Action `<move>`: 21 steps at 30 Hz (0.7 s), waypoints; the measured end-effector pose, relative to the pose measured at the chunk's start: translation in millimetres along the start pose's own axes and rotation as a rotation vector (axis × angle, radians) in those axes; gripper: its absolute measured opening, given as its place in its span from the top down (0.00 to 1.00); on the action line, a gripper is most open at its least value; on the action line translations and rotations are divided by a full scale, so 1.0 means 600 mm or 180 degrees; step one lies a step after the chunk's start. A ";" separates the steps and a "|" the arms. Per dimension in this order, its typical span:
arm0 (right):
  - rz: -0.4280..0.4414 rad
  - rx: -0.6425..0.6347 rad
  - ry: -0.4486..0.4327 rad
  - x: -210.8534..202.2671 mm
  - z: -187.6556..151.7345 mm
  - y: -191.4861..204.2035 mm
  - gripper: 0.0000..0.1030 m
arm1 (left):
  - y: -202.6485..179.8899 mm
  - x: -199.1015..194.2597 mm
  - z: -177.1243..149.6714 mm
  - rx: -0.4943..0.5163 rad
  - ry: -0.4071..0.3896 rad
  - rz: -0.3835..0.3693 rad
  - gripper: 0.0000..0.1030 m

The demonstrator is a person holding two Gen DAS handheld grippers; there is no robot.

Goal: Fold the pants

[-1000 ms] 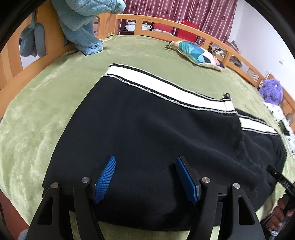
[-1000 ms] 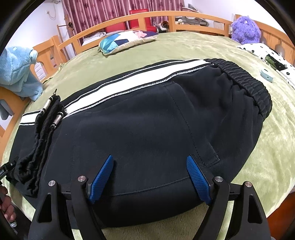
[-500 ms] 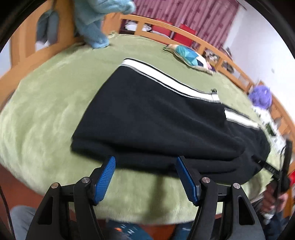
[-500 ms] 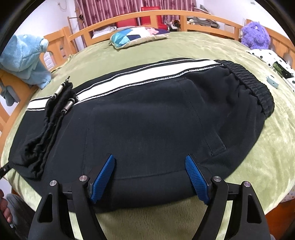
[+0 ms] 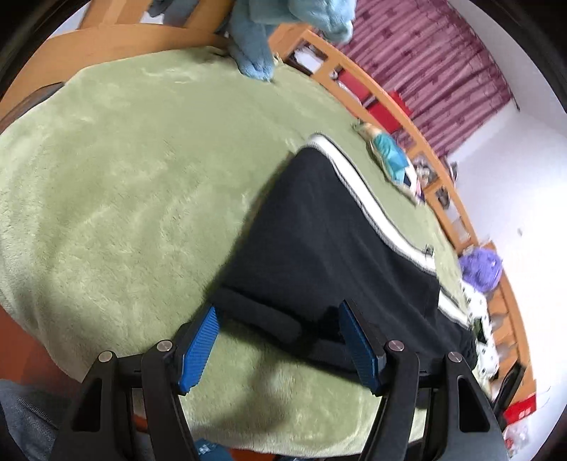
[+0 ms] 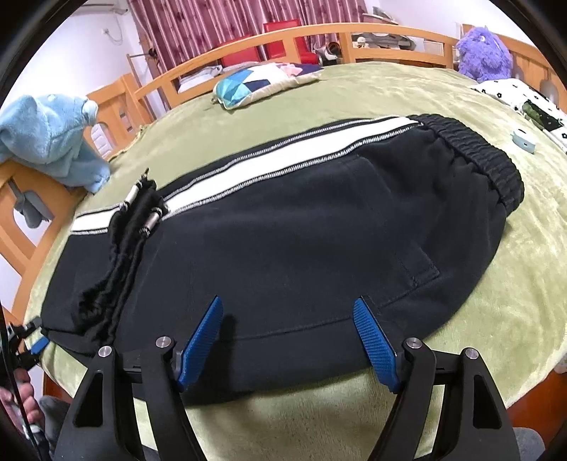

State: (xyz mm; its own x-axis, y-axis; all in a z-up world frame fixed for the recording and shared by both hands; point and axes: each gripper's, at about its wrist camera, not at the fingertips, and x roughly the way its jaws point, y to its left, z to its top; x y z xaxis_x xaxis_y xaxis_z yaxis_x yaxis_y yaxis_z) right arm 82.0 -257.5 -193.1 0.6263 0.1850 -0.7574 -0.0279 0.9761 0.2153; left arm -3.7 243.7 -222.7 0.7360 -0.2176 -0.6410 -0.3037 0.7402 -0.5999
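left gripper (image 5: pixel 278 319): jaws apart, empty, at pants' folded corner | right gripper (image 6: pixel 290 317): jaws apart and just been closing, over pants' near hem, nothing pinched | pants (image 6: pixel 301 241): folded flat on green blanket (image 6: pixel 496 319)

Green plush bed cover (image 6: pixel 354 88), wooden bed rail (image 6: pixel 319 32), maroon curtains (image 6: pixel 212 21), white wall (image 5: pixel 514 159)

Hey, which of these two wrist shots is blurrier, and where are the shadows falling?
Left wrist view: smeared with motion blur, the pants and patchwork pillow soft-edged; the fingers shade the green blanket beneath. Right wrist view: sharp, pants stitching crisp; fingers shadow the cloth. Both bulge from fisheye distortion.
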 end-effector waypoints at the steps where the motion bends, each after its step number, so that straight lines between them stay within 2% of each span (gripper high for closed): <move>1: -0.0024 -0.0005 0.0004 0.000 -0.002 -0.001 0.26 | 0.001 -0.006 0.000 -0.0030 -0.0037 0.0040 0.37; 4: -0.0061 0.0004 0.0004 -0.002 -0.008 -0.006 0.26 | -0.008 -0.024 0.001 0.0119 -0.0172 0.0117 0.36; 6: -0.0065 0.0022 0.0004 0.000 -0.009 -0.009 0.26 | -0.010 -0.013 0.011 0.0211 -0.0152 0.0249 0.36; 9: -0.0092 0.0024 0.0045 0.010 -0.008 -0.009 0.26 | -0.001 0.025 0.023 0.0139 0.0086 0.0164 0.36; 13: -0.0081 -0.0028 0.0050 0.014 -0.004 -0.001 0.26 | -0.005 0.035 0.019 0.0144 0.0016 0.0157 0.40; 14: -0.0060 -0.0017 0.0051 0.014 -0.003 -0.001 0.26 | -0.011 0.036 0.020 0.0140 0.0025 0.0135 0.52; 16: -0.0036 -0.0004 0.0059 0.014 -0.002 -0.001 0.27 | -0.017 0.029 0.022 0.0149 -0.0005 0.0213 0.63; 17: -0.0010 0.0000 0.0063 0.014 -0.002 -0.001 0.28 | -0.023 0.025 0.024 0.0191 -0.0020 0.0211 0.74; 19: 0.0092 -0.0005 0.0097 0.011 -0.002 0.000 0.39 | -0.046 0.012 0.030 0.0354 -0.0083 0.0288 0.80; 21: 0.0103 -0.0011 0.0095 0.010 -0.003 0.000 0.45 | -0.087 -0.002 0.033 0.0611 -0.0210 0.0484 0.82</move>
State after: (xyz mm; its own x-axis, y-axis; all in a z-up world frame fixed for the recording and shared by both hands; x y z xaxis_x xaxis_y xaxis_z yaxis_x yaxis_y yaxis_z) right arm 84.5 -256.1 -198.5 0.6015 0.2198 -0.7680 -0.0505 0.9699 0.2381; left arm 23.5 218.2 -181.3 0.7304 -0.0573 -0.6806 -0.2981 0.8698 -0.3931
